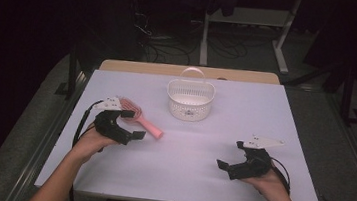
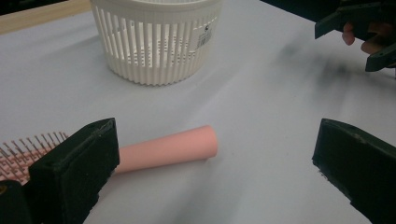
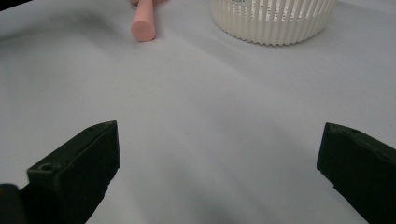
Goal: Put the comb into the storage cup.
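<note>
So starting on the left: the left gripper (image 1: 122, 125) sits low over the surface (image 1: 198, 183), right beside the pink hairbrush (image 1: 137, 115). Its fingers (image 2: 77, 168) are spread wide and pinching nothing. In the left gripper view the brush handle (image 2: 168, 150) lies just past the left-hand finger, with the bristle head partly hidden behind it. My guess is the wide spread is there so the fingers can straddle that handle, since it's the slim, round, easy bit to grab. The bristles point up, so the brush rests flat on its back and shouldn't roll much.

Middle of the surface, a bit farther back: a white slotted basket (image 1: 189, 104) with its carry handle standing upright. It's empty as far as I can see, and it's near the brush but not touching. Looks like the obvious drop-off spot, and the handle end of the brush points roughly toward the front right, away from it.

Over on the right, the right gripper (image 1: 233, 159) is well apart from both things, fingers (image 3: 77, 172) also spread with only bare surface between them. I'd say it's just parked out of the way, or ready to steady the basket.
</note>
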Available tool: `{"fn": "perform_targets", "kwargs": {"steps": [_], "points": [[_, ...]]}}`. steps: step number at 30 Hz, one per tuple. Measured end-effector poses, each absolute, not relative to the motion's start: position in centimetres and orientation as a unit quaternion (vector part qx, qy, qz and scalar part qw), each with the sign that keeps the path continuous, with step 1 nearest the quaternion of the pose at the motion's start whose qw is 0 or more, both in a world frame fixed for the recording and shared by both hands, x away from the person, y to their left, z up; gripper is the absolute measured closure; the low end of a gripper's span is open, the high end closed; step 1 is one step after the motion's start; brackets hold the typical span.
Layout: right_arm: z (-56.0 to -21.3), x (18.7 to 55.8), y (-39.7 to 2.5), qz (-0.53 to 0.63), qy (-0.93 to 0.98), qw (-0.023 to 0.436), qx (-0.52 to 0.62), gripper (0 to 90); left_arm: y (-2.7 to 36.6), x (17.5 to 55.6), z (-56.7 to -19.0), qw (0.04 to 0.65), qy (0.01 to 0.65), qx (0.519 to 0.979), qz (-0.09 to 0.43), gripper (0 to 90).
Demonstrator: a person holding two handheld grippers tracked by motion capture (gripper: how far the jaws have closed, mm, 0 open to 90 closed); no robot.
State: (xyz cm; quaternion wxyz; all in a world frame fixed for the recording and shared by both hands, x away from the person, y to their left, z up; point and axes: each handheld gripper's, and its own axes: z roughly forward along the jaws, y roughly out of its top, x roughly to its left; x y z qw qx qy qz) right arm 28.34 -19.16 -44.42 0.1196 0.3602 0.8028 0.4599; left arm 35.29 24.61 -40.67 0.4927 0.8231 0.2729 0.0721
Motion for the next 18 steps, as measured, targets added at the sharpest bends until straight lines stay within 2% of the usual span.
{"fn": "perform_targets", "kwargs": {"steps": [16, 18], "points": [[-44.5, 28.5, -18.8, 0.456, 0.81, 0.118, 0.351, 0.0, 23.8, 35.9, -40.3, 0.493, 0.271, 0.823, 0.072, 0.6], [-44.5, 28.5, -18.8, 0.455, 0.81, 0.117, 0.351, 0.0, 23.5, 36.3, -40.1, 0.496, 0.271, 0.822, 0.074, 3.6]]}}
